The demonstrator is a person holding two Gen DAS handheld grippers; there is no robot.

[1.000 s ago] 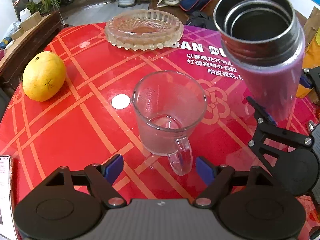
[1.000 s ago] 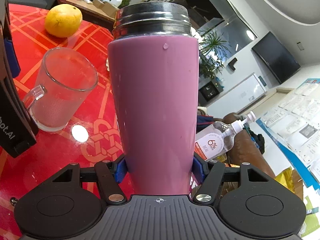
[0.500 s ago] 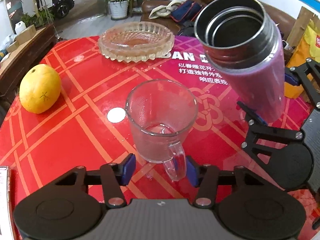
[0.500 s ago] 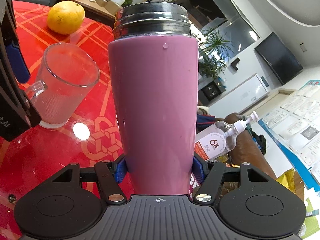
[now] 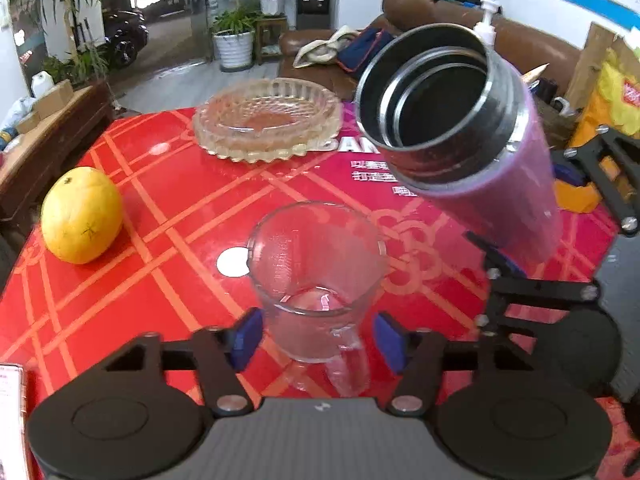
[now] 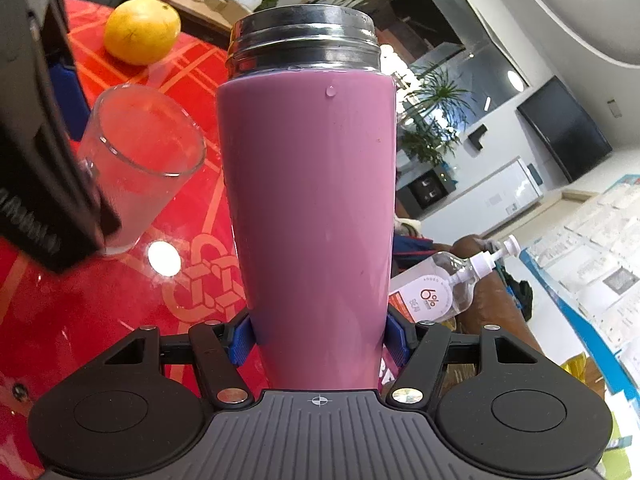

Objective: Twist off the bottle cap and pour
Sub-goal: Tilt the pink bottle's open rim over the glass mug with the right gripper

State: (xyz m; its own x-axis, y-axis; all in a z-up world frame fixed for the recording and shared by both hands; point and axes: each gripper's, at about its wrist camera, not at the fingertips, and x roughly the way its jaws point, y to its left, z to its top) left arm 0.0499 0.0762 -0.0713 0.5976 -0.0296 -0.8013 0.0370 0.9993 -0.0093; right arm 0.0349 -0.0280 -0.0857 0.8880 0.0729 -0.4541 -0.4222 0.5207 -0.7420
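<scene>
Our right gripper clamps the uncapped purple thermos, tilted above the red table. Our left gripper straddles the glass mug; its jaws are opening, blue pads just clear of the glass.

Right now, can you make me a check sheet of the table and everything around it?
Surface: red patterned table, glossy, no spills seen.
Job's things: purple bottle, cap off, tilted toward the glass mug; mug upright on the table; cap not seen.
Clutter: yellow fruit, glass dish, pump bottle behind the purple one.
Tongs: left tongs opening, mug between the pads with a slight gap each side; right tongs shut on the bottle's lower part.
Cables: nothing seen.
Surroundings: brown sofa with bags, potted plants, wall screen.
</scene>
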